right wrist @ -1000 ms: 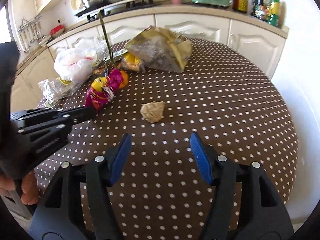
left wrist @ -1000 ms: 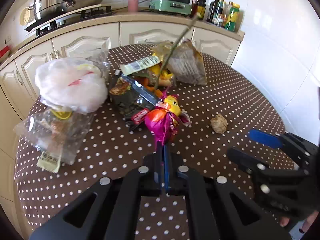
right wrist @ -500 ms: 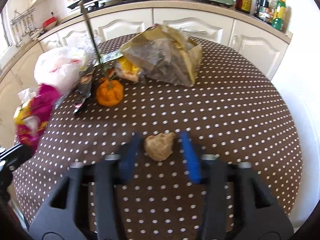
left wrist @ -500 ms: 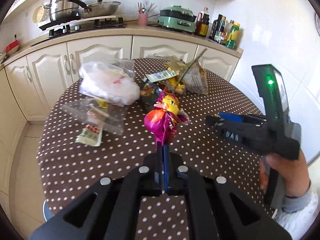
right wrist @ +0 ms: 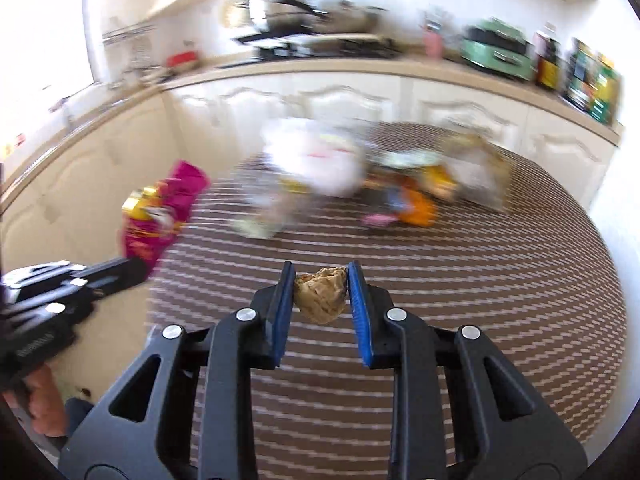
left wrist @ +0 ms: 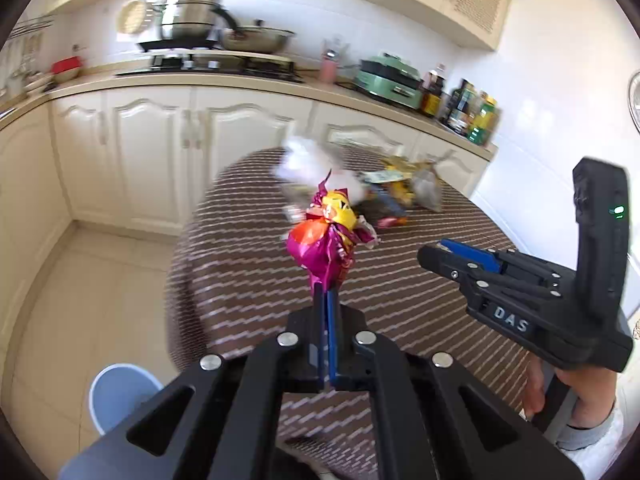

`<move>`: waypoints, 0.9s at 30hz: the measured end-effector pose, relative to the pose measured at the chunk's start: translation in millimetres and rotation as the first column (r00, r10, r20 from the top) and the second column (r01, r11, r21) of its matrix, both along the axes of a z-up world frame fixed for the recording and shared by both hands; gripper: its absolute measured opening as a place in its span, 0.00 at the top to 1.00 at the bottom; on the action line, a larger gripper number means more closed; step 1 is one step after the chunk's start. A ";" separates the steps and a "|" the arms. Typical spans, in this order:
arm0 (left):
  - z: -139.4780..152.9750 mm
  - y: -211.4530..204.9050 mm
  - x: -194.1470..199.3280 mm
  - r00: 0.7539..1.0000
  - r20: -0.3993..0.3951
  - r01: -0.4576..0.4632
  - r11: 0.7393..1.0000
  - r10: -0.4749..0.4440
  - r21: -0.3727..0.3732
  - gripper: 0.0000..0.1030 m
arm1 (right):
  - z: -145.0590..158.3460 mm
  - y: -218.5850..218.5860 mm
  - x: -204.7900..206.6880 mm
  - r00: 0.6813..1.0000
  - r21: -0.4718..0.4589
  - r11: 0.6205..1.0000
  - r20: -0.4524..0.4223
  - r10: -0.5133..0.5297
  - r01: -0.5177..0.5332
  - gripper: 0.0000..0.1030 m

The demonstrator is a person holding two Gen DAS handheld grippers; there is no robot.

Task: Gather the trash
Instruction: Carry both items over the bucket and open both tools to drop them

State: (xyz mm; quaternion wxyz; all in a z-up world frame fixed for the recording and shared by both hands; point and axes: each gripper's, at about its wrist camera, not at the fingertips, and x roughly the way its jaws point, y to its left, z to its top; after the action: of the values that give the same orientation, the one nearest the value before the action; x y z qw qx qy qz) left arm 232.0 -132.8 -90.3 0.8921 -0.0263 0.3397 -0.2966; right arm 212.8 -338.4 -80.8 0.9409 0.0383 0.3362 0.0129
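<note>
**Two grippers, two bits of trash**

Two grippers in view, each with trash. In the left wrist view, left gripper [left wrist: 325, 300] low in the middle of the frame, fingers pressed tight on the tail of a pink and yellow wrapper [left wrist: 322, 240]. Wrapper up in the air, in the centre of the frame, above the edge of the brown dotted table [left wrist: 248, 280]. Right gripper [left wrist: 460, 254] at the right of the frame, seen from the side, with a hand [left wrist: 560, 392] under it at the lower right. Blue bin [left wrist: 120, 394] on the floor at the lower left.

In the right wrist view, right gripper [right wrist: 320, 288] in the lower middle, blue pads [right wrist: 280, 312] squeezed on both sides of a crumpled brown paper ball [right wrist: 320, 294]. Hard to tell whether the ball is touching the table [right wrist: 500, 300] or lifted off it. Left gripper [right wrist: 132, 270] at the left edge, wrapper [right wrist: 160, 212] poking out of it, out past the table's left edge.

More trash on the far side of the table, all blurry: a white plastic bag [right wrist: 320, 160] in the upper middle, something orange [right wrist: 416, 208] to its right, and a big see-through bag [right wrist: 476, 172] further right. Kitchen counter [right wrist: 360, 68] with pots and bottles across the top of the frame.
</note>
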 end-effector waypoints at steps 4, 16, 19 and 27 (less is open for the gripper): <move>-12.5 67.7 -5.8 0.995 -0.013 -0.095 0.995 0.095 0.000 0.99 | -2.1 80.4 12.1 0.989 0.011 0.989 0.009 0.146 -0.146 0.74; -138.9 249.0 16.3 0.881 -0.265 -0.387 0.919 0.392 0.072 0.99 | -127.9 271.7 86.4 0.882 0.151 0.907 -0.217 0.419 -0.394 0.74; -187.5 272.1 33.4 0.828 -0.366 -0.418 0.902 0.426 0.104 0.99 | -175.2 298.5 105.8 0.851 0.190 0.901 -0.299 0.431 -0.390 0.74; -280.3 290.2 91.4 0.728 -0.523 -0.420 0.891 0.443 0.170 0.99 | -264.8 335.0 154.7 0.811 0.205 0.920 -0.435 0.392 -0.335 0.74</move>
State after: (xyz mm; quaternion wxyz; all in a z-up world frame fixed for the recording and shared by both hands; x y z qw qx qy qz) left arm 323.4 157.4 -370.6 0.8012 -0.1705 0.5711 -0.0542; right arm 367.5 -3.5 -345.6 0.8077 0.0311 0.5526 0.2031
